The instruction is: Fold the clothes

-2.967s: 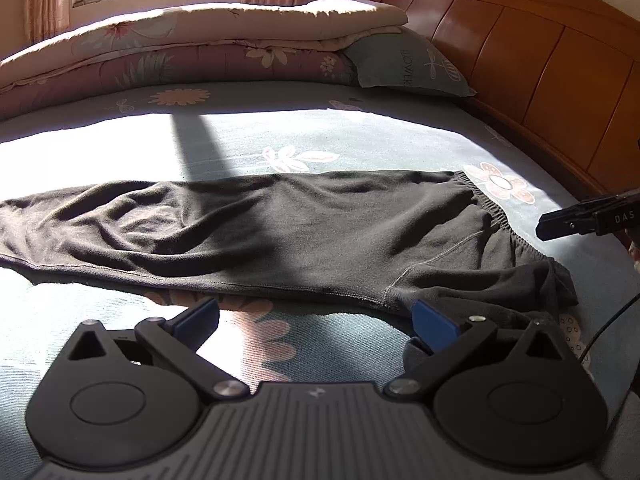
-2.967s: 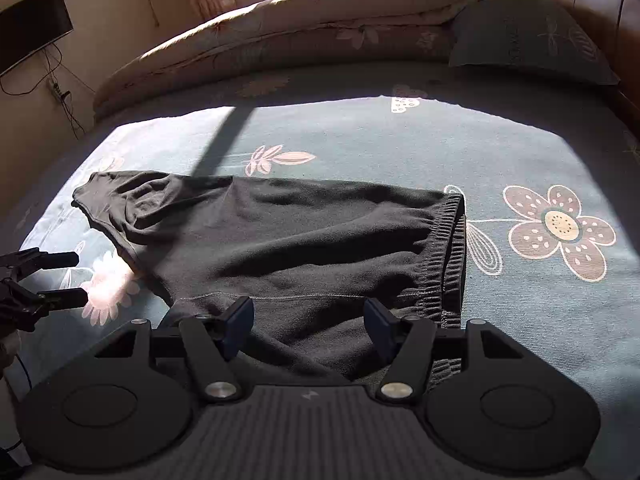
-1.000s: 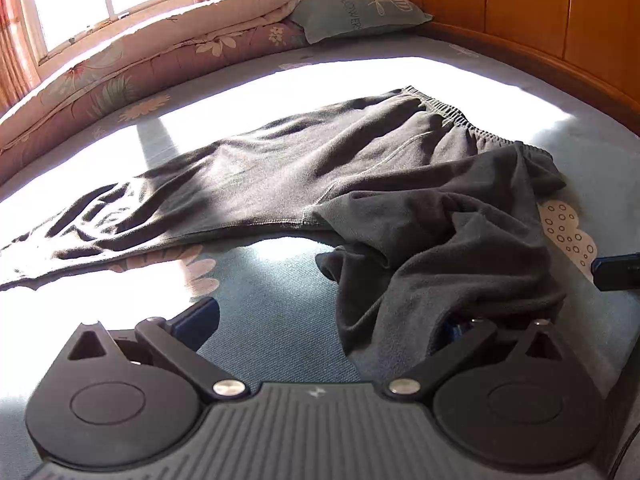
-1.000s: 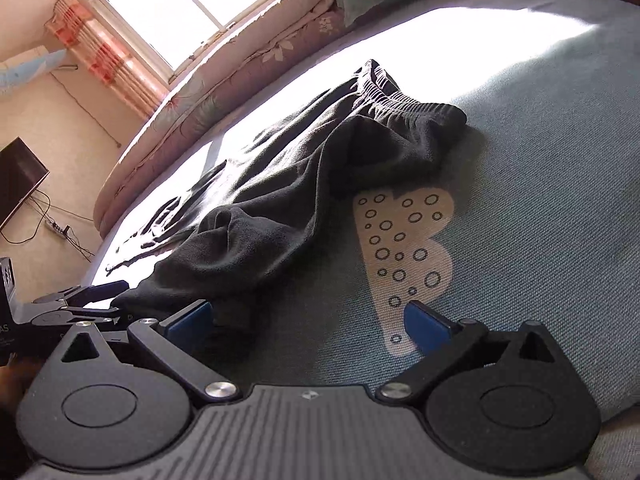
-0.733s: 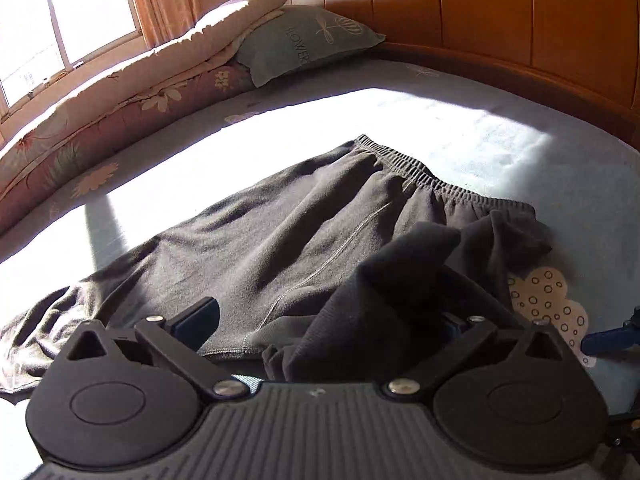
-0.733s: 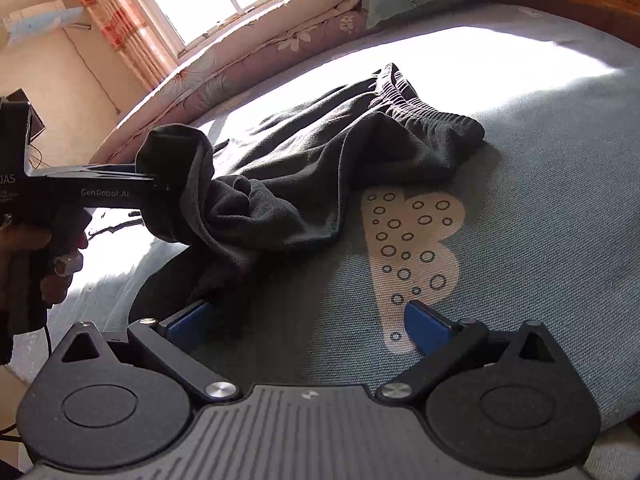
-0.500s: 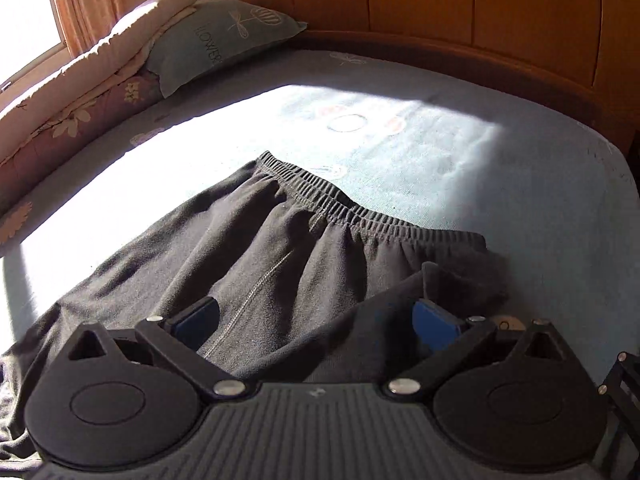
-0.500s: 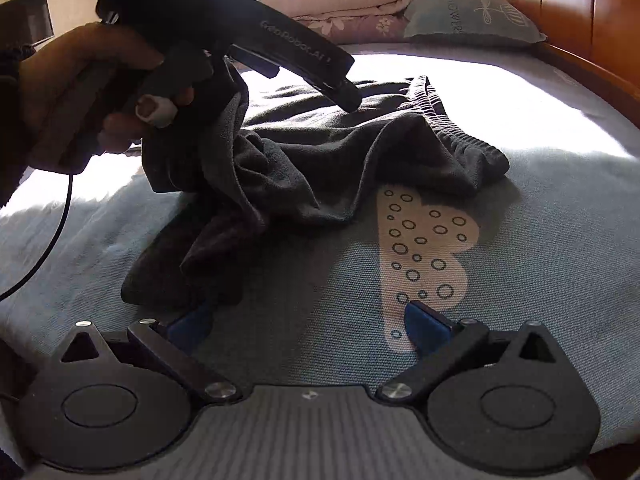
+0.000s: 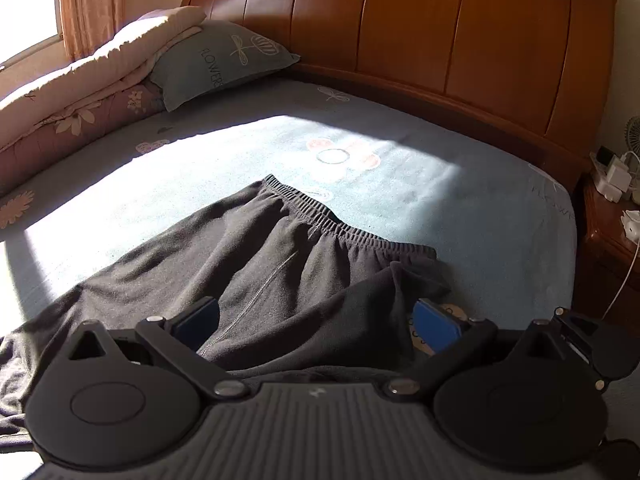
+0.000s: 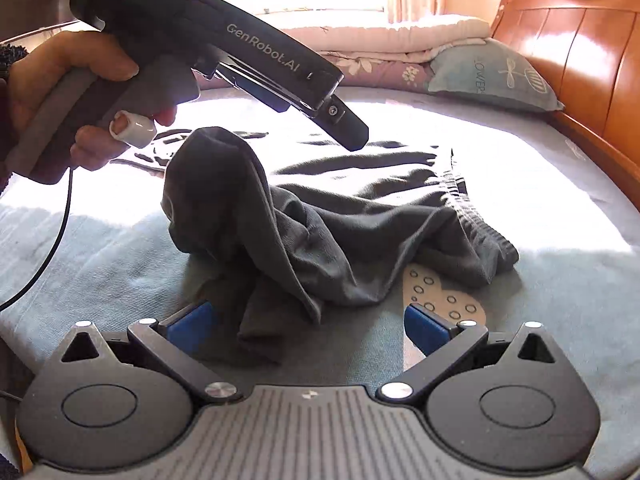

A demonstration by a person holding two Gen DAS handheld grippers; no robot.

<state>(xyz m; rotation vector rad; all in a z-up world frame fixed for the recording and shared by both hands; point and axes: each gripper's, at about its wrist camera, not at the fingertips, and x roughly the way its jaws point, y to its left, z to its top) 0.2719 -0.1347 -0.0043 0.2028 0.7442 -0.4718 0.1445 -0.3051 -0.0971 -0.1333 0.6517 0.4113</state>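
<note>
In the right wrist view a hand point(image 10: 60, 92) at far left grips the handle of the left gripper point(image 10: 352, 136), which points down and to the right above the trousers point(image 10: 320, 240); from this side its fingers overlap, so their spread cannot be told here. Below it the dark trousers lie bunched on the bed point(image 10: 560, 280) — one fold stands up in a hump at the left, the rest slumps toward the camera, and the ribbed waistband point(image 10: 480, 224) runs off to the right over a spotted print on the sheet. The right gripper point(image 10: 306, 326) sits low at the near edge with its blue pads wide apart; a tongue of cloth reaches in between them, nearer the left pad, and neither pad presses on it. At the right, a pillow point(image 10: 496, 76) leans by the wooden headboard point(image 10: 580, 60), beside a rolled quilt point(image 10: 400, 40). In the left wrist view the left gripper point(image 9: 316, 320) also shows its pads spread wide — the trousers point(image 9: 280, 272) lie under and between them, unpinched, a loose fold heaped close to the right pad. The waistband point(image 9: 344, 224) lies ahead in sunlight, the pillow point(image 9: 216, 64) and quilt point(image 9: 80, 76) at upper left, the headboard point(image 9: 440, 32) across the top, and a nightstand point(image 9: 608, 232) at far right.
</note>
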